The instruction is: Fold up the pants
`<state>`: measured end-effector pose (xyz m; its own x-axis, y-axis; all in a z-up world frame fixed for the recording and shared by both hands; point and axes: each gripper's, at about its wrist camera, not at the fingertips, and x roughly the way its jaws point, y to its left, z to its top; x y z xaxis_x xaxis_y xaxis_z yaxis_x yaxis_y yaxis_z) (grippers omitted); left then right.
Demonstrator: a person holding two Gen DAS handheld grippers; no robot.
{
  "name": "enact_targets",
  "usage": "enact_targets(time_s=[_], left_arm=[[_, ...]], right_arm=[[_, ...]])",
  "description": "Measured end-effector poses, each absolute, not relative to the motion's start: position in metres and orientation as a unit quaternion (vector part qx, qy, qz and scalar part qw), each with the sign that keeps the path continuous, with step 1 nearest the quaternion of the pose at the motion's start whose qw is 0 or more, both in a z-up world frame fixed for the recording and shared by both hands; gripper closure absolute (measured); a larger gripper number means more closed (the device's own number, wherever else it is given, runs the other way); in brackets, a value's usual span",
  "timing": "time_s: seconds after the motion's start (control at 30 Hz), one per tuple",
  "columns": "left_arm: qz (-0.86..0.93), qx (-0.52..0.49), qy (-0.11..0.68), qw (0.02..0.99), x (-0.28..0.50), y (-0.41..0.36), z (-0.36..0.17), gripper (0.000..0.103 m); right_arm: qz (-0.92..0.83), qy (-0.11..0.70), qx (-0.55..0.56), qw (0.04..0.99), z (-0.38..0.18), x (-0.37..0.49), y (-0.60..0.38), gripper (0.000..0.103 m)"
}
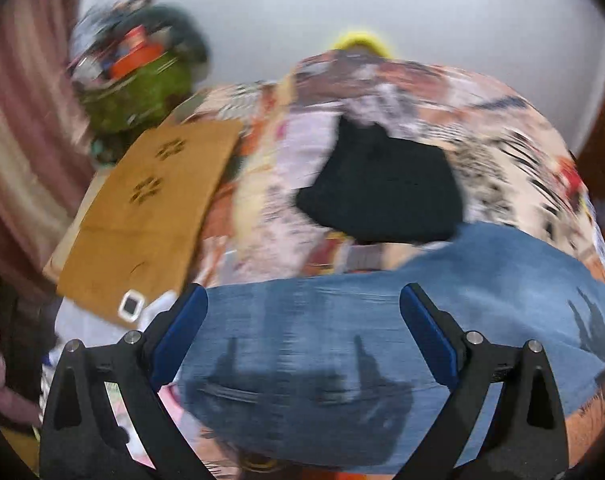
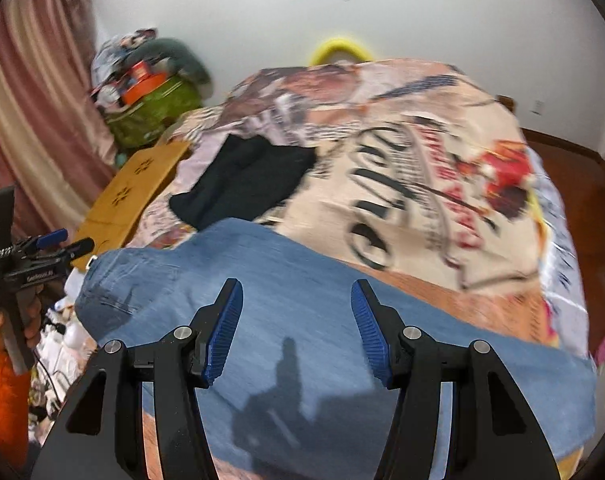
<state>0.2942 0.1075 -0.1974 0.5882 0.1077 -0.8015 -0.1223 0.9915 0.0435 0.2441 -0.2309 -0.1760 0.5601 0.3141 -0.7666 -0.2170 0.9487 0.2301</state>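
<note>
Both tongs (image 1: 302,308) (image 2: 296,300) agape over jeans (image 2: 302,280)

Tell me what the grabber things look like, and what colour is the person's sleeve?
Each gripper has two black plastic arms with triangle cut-outs, silver round bolts, and blue ribbed pads on the fingers. That goes for the right gripper and the left gripper. Seen from the side, the left one has white lettering and a trigger handle. The sleeve is orange.
</note>
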Motion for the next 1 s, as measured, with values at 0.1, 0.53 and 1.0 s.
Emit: enact_targets(time_s=[0.1,0.53,1.0], left_arm=[[0.095,-0.026,0.462,0.881,0.299,0.143,-0.209,0.005],[0.118,-0.021,0.547,0.828,0.325,0.184,-0.296,0.006],[0.115,0.02,0.534,0.837,0.298,0.175,-0.34,0.0]], right_arm=[[0.17,0.459,0.036,0.871,-0.185,0.264,-0.205,0.05],[0.208,0.518,-0.072,0.827,-0.24,0.351,-0.121,0.05],[0.219,0.558,-0.109,0.793,-0.285,0.379,-0.08,0.088]])
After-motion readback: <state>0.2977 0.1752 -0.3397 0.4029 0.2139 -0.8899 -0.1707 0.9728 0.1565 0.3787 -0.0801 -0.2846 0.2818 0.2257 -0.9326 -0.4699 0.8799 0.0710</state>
